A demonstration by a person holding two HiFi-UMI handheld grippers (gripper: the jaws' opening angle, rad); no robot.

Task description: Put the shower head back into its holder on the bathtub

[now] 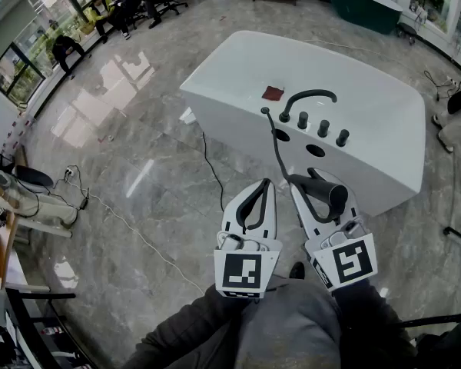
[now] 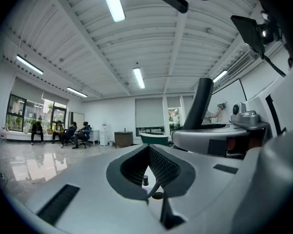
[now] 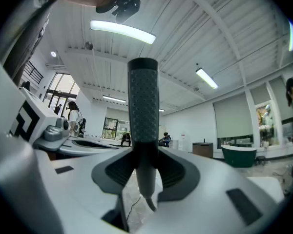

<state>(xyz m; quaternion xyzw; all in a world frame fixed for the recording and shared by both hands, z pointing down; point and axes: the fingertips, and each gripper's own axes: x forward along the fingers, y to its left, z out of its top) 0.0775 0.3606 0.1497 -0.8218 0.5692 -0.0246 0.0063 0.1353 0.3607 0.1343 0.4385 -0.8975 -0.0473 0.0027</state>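
**The right tongs [image 3: 144, 170] are holding the shower head [image 1: 327, 193] just in front of the white bathtub [image 1: 384, 121].**

The head view is showing a thin dark hose [image 1: 276, 141] running from the tub's near rim to the shower head. A black tap [image 1: 308, 96], four round knobs [image 1: 323, 128] and a small red square [image 1: 273, 93] are sitting on that rim. Only the right gripper view is showing the grip up close: the right tongs are squeezing the bumpy grey handle from both sides. The left gripper view is showing the left tongs [image 2: 149, 150] pressed together with nothing in them. The floor [image 1: 138, 152] is shining grey stone, and a cable [image 1: 211, 167] is lying on it. People [image 2: 71, 133] are sitting on chairs by the far left windows. A green tub [image 1: 361, 6] is standing far off. Black-and-white square markers [image 1: 243, 271] are showing on both grippers.
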